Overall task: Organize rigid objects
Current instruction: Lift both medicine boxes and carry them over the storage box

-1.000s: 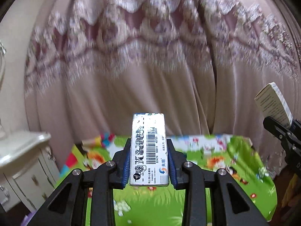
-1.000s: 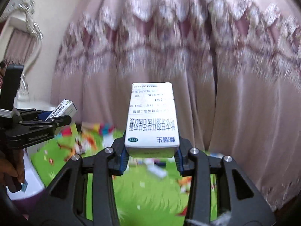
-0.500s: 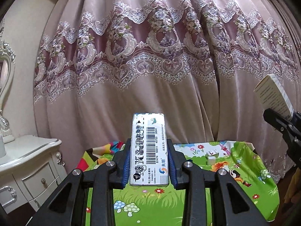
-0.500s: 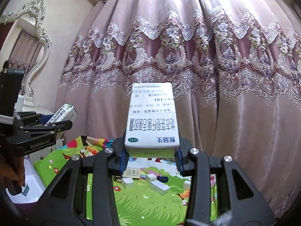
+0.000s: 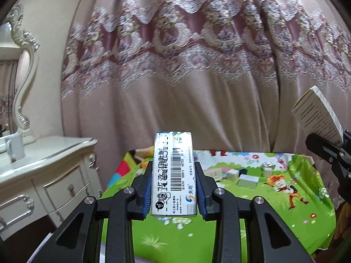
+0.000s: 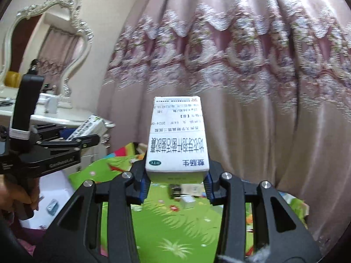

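I'm holding one medicine box in each gripper, both raised above the green mat.

My left gripper [image 5: 174, 194] is clamping the narrow barcode box [image 5: 173, 173] between its blue pads, upright; my right gripper [image 6: 175, 182] is pinching the wider white box [image 6: 177, 135] the same way. Small boxes [image 5: 245, 178] are lying scattered on the cartoon mat [image 5: 274, 208] below, in front of the pink curtain [image 5: 175, 65], beside a white dresser [image 5: 43, 164].
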